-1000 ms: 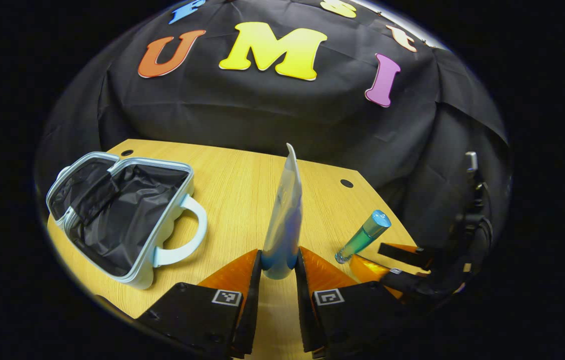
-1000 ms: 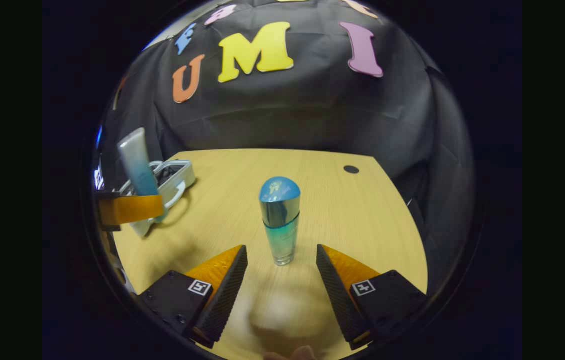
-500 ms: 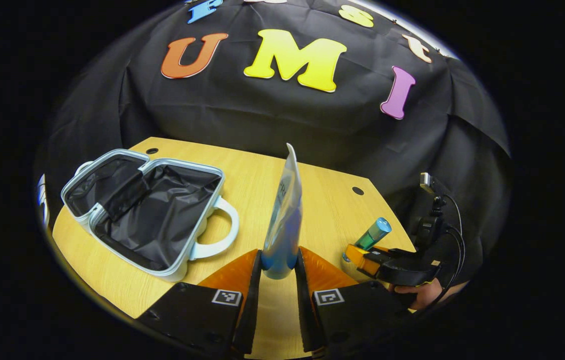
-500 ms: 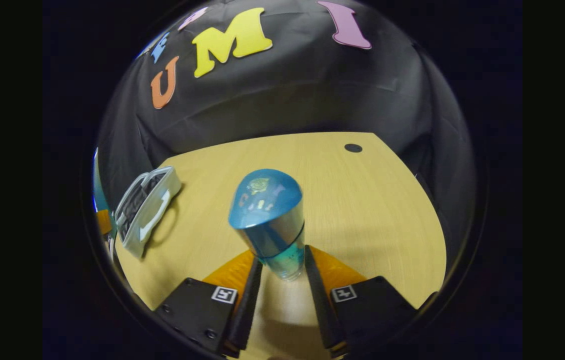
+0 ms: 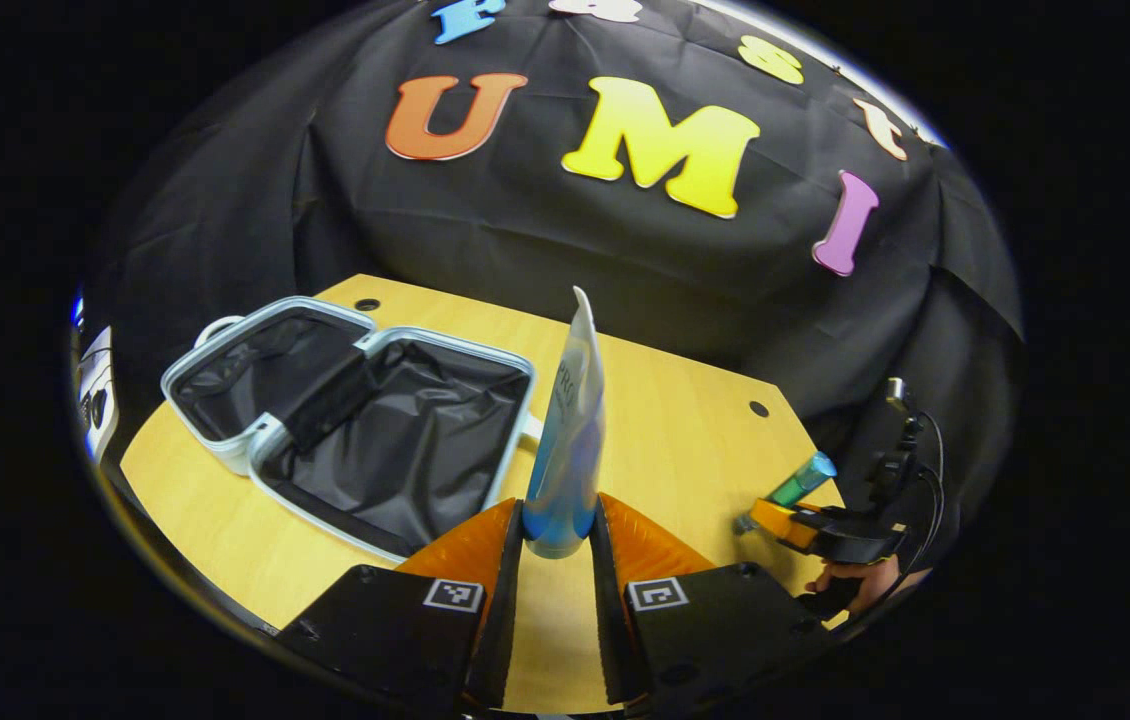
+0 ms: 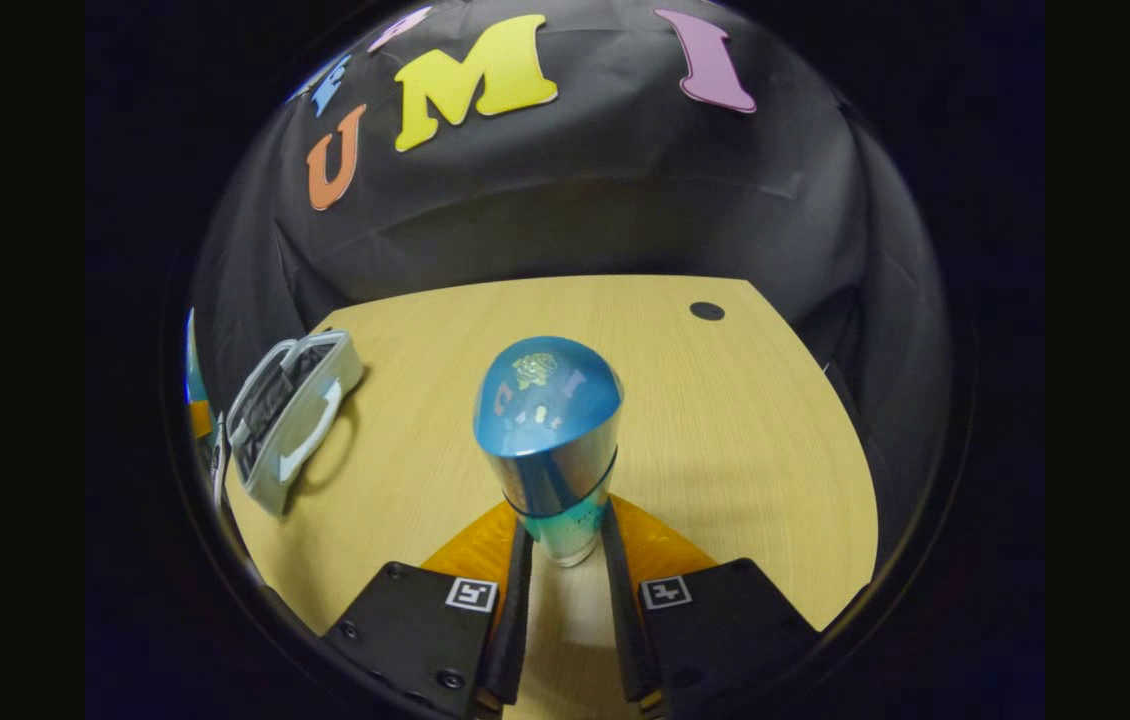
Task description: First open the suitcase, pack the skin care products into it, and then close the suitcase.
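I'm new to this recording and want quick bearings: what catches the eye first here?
The tall tube clamped upright in the left gripper stands out, with the open suitcase, its dark lining showing, on the wooden table just beyond. In the right gripper view, the blue-capped bottle is gripped by the right gripper.

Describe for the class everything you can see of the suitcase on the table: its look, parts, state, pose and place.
The suitcase is small, with a pale blue-grey hard shell and a light rim. It lies fully open on the wooden table, both halves flat and side by side, lined with loose black fabric and holding nothing. A curved pale handle sticks out from one long side. In the left gripper view the held tube stands in front of its edge; whether they touch cannot be told.
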`<state>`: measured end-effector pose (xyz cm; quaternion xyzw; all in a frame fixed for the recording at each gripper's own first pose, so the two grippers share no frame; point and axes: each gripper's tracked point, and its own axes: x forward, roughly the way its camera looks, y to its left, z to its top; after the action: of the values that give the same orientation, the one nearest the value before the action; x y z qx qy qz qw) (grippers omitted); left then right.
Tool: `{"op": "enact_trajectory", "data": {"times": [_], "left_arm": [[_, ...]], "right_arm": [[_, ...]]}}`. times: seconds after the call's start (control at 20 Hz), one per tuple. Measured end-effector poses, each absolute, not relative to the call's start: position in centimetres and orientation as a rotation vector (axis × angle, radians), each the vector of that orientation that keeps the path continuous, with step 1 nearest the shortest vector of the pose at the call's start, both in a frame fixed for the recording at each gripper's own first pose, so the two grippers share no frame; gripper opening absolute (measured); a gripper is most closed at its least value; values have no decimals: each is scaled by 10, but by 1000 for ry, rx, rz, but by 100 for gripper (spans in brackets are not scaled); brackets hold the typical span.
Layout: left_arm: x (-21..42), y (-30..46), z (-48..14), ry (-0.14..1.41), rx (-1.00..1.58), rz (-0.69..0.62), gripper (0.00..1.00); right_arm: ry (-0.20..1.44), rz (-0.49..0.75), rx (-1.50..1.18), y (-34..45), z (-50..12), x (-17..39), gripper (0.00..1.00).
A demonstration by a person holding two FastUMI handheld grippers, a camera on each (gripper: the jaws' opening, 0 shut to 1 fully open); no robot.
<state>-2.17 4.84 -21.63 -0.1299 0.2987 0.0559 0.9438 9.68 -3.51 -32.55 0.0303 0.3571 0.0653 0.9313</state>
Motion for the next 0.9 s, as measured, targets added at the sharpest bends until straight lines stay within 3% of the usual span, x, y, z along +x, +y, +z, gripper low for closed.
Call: {"op": "enact_trajectory", "data": {"times": [0.4, 0.45, 0.5, 0.9], "left_arm": [[1, 160, -218, 690, -343, 88, 39], [5, 169, -226, 734, -363, 65, 46], [10, 178, -234, 767, -380, 45, 39], [15, 204, -314, 1112, -414, -53, 39]], "right_arm": [[730, 239, 136, 0, -255, 64, 35], [730, 246, 142, 2, -246, 59, 35], [731, 252, 148, 4, -238, 53, 35], [740, 235, 208, 6, -199, 22, 32]]}}
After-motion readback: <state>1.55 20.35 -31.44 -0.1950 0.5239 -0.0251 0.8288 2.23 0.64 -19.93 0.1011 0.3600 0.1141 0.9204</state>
